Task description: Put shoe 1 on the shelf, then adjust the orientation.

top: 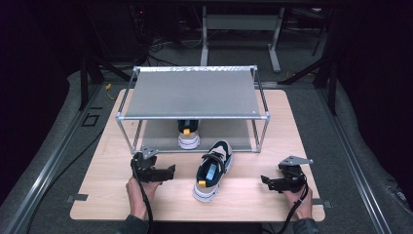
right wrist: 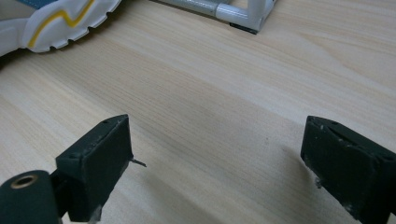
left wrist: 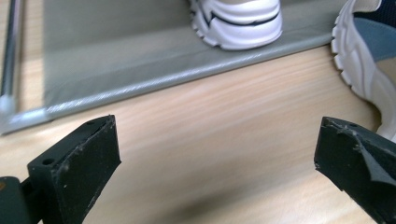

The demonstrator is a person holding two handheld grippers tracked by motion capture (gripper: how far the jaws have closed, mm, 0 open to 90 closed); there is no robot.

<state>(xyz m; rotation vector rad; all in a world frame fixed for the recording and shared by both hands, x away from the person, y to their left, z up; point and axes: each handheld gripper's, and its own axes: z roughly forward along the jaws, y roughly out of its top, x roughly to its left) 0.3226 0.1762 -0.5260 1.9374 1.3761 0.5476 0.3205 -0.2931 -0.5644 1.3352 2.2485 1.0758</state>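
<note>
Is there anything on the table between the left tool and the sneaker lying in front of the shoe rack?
Nothing visible. Bare tabletop separates the left tool, jaws open and empty, from the sneaker. The other sneaker sits on the shoe rack's lower shelf, behind that path, not across it.

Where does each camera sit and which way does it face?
High view: above the person's side, looking forward and down on the table, shoe rack, both hands, left gripper, right gripper.
Left gripper view: low between open jaws, facing the shoe on the rack.
Right gripper view: low between open jaws, facing bare wood.
Shared: both gripper views catch the shoe on the table.
</note>
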